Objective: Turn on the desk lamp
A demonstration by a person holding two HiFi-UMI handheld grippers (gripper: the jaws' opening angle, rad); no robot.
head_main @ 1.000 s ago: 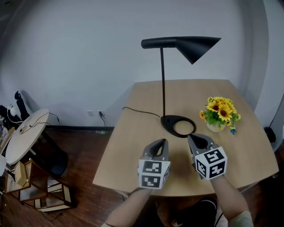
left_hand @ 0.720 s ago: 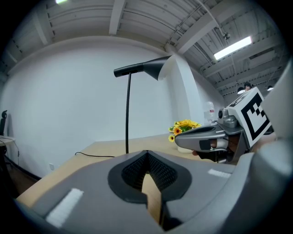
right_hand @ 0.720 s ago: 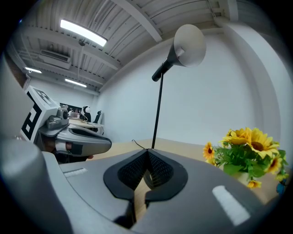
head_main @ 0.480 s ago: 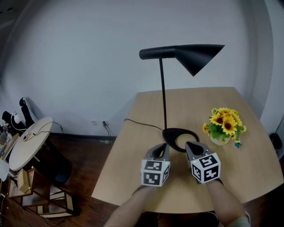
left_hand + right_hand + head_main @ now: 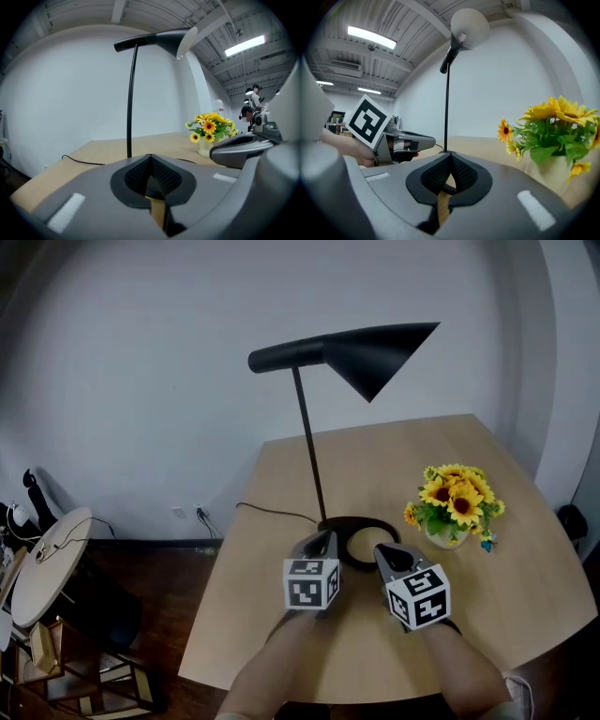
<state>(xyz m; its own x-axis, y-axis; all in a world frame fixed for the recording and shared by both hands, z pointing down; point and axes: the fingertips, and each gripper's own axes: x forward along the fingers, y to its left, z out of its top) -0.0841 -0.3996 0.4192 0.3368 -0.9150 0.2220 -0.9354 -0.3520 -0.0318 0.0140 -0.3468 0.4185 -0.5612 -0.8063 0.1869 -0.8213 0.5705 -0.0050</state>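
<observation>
A black desk lamp stands on the wooden table point(image 5: 487, 596): a ring base point(image 5: 361, 532), a thin pole point(image 5: 309, 446) and a cone shade point(image 5: 375, 352) that shows no glow. My left gripper point(image 5: 319, 542) sits at the base's left edge and my right gripper point(image 5: 386, 554) at its near right edge, both shut with nothing held. In the left gripper view the pole point(image 5: 132, 93) rises just beyond my left gripper point(image 5: 150, 157). The right gripper view shows the shade point(image 5: 468, 23) high above my right gripper point(image 5: 451, 154).
A vase of yellow sunflowers point(image 5: 452, 502) stands right of the lamp base. The lamp's cable point(image 5: 272, 512) runs off the table's left edge toward the wall. A round side table point(image 5: 47, 549) and a wooden rack point(image 5: 56, 652) stand on the floor at the left.
Both grippers have moved forward to the lamp base and closer together. The head view has shifted, so the lamp now sits further left in it.
</observation>
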